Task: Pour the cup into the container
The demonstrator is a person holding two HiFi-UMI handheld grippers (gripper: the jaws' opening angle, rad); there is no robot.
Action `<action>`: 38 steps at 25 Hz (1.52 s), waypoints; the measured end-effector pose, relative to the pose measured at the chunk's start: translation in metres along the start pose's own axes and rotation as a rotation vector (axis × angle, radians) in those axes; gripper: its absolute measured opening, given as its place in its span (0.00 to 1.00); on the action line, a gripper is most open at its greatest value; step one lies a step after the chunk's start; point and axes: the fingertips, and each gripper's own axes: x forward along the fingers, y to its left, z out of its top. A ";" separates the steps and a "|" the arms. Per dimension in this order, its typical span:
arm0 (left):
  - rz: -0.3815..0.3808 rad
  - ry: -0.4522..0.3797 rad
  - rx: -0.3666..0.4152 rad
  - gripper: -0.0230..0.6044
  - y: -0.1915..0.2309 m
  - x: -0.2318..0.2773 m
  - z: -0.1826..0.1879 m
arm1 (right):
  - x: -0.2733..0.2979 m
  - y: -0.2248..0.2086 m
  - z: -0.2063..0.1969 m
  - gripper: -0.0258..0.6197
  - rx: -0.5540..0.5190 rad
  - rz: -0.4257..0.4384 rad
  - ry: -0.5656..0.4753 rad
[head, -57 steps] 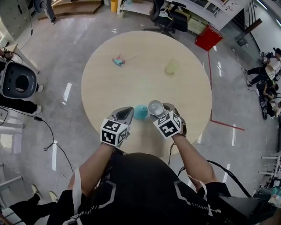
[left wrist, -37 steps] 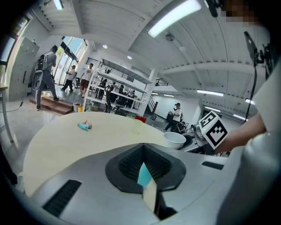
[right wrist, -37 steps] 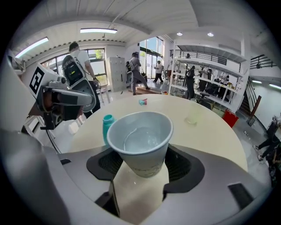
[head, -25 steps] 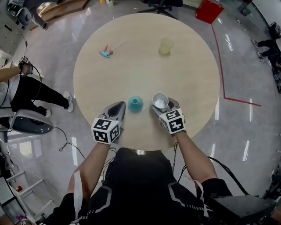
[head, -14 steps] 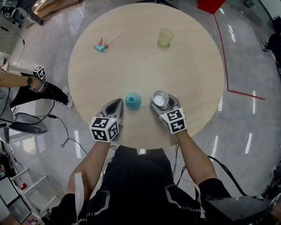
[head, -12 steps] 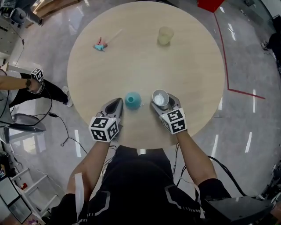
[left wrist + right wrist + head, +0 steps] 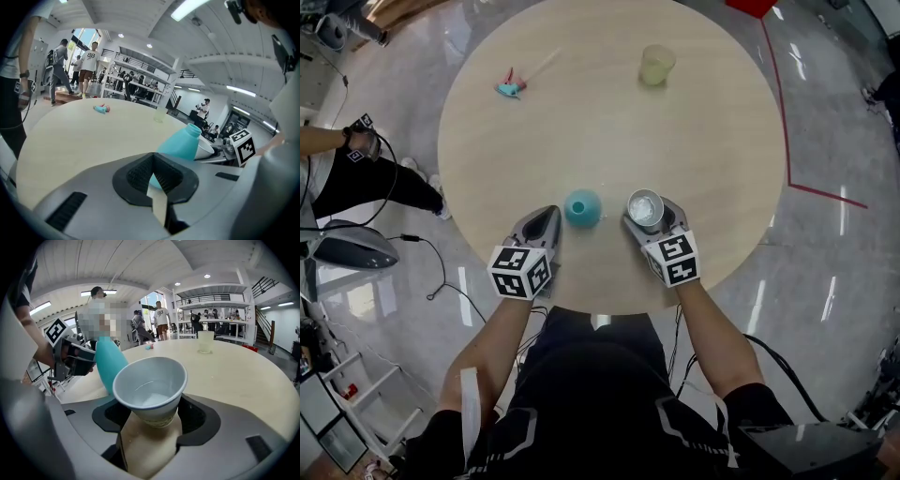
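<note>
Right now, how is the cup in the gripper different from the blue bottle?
The cup is pale grey; the bottle is teal. The cup has a wide open mouth; the bottle narrows to a small neck. The cup is clamped in the right gripper; the bottle stands free on the table. Both are upright, side by side.

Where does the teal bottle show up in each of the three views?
Head view: teal bottle at centre, left of the white cup.
Left gripper view: teal bottle right of centre, just past the jaws.
Right gripper view: teal bottle at left, behind the white cup.
Shared landmark: the far pale yellow cup.
</note>
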 end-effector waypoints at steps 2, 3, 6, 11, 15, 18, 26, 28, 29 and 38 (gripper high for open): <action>-0.001 0.001 0.000 0.03 -0.001 -0.002 0.000 | 0.000 -0.001 -0.002 0.51 0.016 -0.018 0.007; -0.003 -0.002 0.003 0.03 -0.001 -0.002 0.001 | -0.001 -0.001 -0.002 0.51 0.017 -0.024 0.006; -0.013 -0.017 0.026 0.03 0.001 -0.001 0.008 | -0.005 -0.004 0.007 0.51 0.008 -0.035 -0.011; -0.024 -0.047 0.035 0.03 -0.005 -0.012 0.017 | -0.020 0.003 0.011 0.52 0.019 -0.037 0.000; -0.036 -0.080 0.039 0.03 -0.012 -0.020 0.029 | -0.027 0.006 0.001 0.52 0.032 -0.036 0.031; -0.030 -0.090 0.051 0.03 -0.014 -0.026 0.034 | -0.027 0.005 0.000 0.52 0.018 -0.032 0.019; -0.027 -0.117 0.081 0.03 -0.025 -0.037 0.046 | -0.029 -0.001 -0.003 0.54 0.012 -0.032 0.024; -0.026 -0.117 0.086 0.03 -0.027 -0.038 0.044 | -0.029 -0.001 -0.004 0.57 0.013 -0.025 0.025; -0.026 -0.117 0.089 0.03 -0.028 -0.039 0.043 | -0.029 0.000 -0.005 0.59 0.016 -0.019 0.024; -0.022 -0.155 0.096 0.03 -0.030 -0.046 0.050 | -0.042 0.008 0.005 0.78 0.027 0.022 0.002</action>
